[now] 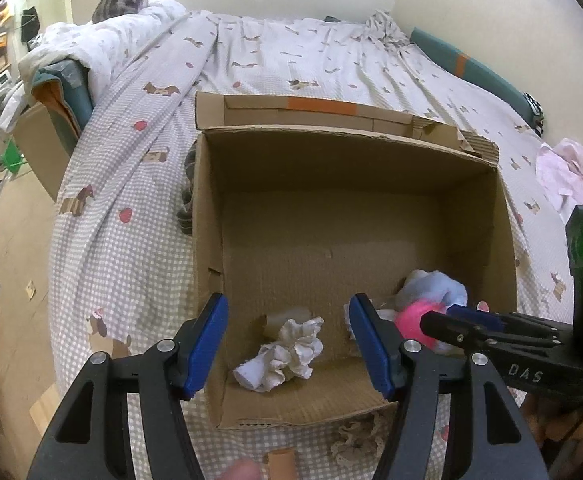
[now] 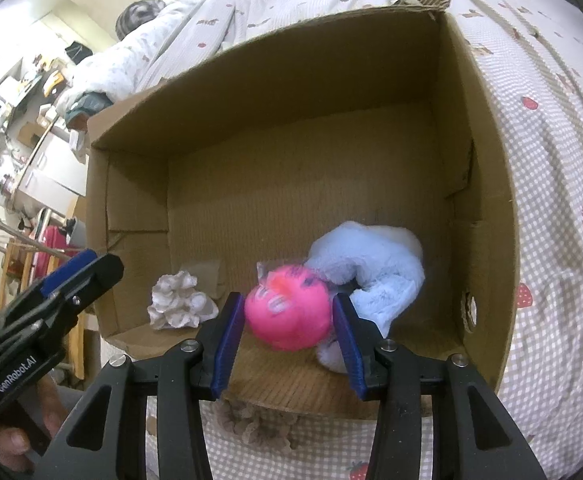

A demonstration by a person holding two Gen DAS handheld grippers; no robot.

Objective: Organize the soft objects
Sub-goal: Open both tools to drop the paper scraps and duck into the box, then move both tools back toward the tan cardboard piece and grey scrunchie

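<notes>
An open cardboard box [image 1: 503,216] [image 2: 487,128] stands on the bed. Inside lie a white scrunchie [image 1: 287,354] [image 2: 179,302], a light blue plush [image 1: 435,286] [image 2: 375,264] and a pink ball [image 1: 411,322] [image 2: 287,312]. My left gripper [image 1: 289,344] is open and empty over the box's near edge, above the white scrunchie. My right gripper [image 2: 289,336] is open with the blurred pink ball between its fingers, just inside the box; it also shows from the side in the left wrist view [image 1: 463,322].
A beige scrunchie [image 1: 355,440] [image 2: 251,420] lies on the checked bedspread [image 1: 131,200] just before the box. A pink cloth [image 1: 567,176] lies at the right, a striped fabric [image 1: 185,200] left of the box. The floor and furniture are left of the bed.
</notes>
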